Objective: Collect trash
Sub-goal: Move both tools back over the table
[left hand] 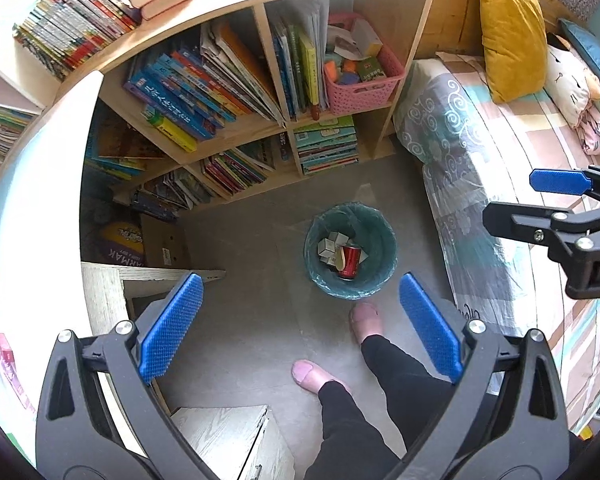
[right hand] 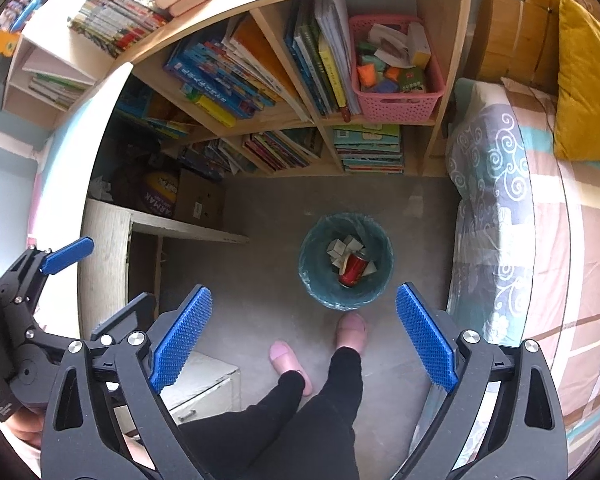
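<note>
Hovering with jaws apart and empty, the left gripper point(left hand: 300, 328) and right gripper point(right hand: 304, 340) have the bin point(left hand: 350, 254) below them; next needs more trash found.

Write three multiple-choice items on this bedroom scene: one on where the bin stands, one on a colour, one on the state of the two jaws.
1. Where does the waste bin stand?
A. on the bed
B. on the floor between bookshelf and bed
C. inside the bookshelf

2. What colour is the can in the bin?
A. red
B. green
C. white

3. How do the jaws of the left gripper and right gripper stand?
A. both shut on trash
B. one holds the can
C. both open and empty

Key: 1 B, the bin sits on grey floor in front of the bookshelf, beside the bed. 2 A, the can is red among pale cartons. 3 C, nothing lies between either pair of blue pads.
</note>
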`<state>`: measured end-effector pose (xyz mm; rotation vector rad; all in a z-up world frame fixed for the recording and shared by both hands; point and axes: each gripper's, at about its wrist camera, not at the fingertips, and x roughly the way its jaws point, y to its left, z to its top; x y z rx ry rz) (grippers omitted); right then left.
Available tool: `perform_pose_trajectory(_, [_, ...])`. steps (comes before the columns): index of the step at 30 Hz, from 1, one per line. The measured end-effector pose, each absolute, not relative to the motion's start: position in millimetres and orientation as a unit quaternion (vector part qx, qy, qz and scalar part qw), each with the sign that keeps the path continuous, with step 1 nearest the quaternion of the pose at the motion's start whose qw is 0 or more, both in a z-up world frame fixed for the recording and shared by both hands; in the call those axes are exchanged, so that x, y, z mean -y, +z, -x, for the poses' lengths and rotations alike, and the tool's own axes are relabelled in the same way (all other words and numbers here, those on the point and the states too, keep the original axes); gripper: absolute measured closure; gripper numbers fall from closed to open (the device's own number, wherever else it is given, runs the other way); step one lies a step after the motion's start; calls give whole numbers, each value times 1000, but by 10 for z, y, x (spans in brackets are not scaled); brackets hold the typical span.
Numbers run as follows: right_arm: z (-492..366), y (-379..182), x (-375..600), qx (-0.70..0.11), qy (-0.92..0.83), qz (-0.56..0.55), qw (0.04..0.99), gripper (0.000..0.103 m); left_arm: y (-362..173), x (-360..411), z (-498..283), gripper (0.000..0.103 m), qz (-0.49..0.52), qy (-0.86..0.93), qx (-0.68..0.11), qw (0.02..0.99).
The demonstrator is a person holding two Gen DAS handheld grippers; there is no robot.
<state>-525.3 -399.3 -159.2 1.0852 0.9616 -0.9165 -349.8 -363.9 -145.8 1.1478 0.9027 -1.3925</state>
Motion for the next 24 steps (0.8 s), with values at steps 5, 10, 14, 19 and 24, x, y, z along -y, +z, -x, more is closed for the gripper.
perform_pose_trajectory(5, [5167,-1514,3951,-437,-414,-451,659,10,-1324,3544,3427,7,-470,-584,-366,550])
perform_pose_trajectory(10, [5033,-1429,3913,-445,-408,-424,675,10,-1182,3460,3338,7,-458,-586,-355,567])
perform_pose_trajectory(14, [4848,-1309,3907,-446,-392,-402,697,10,-1054,3379,3151,7,-441,-578,-359,586])
perform_pose_trajectory(19, [4486,-1186,3895,-455,-361,-371,725,10,-939,3261,2828,7,-418,-558,-373,612])
perform_pose_trajectory(24, [4053,-1078,3852,-458,-320,-349,752,10,-893,3064,2417,7,-394,-524,-392,646])
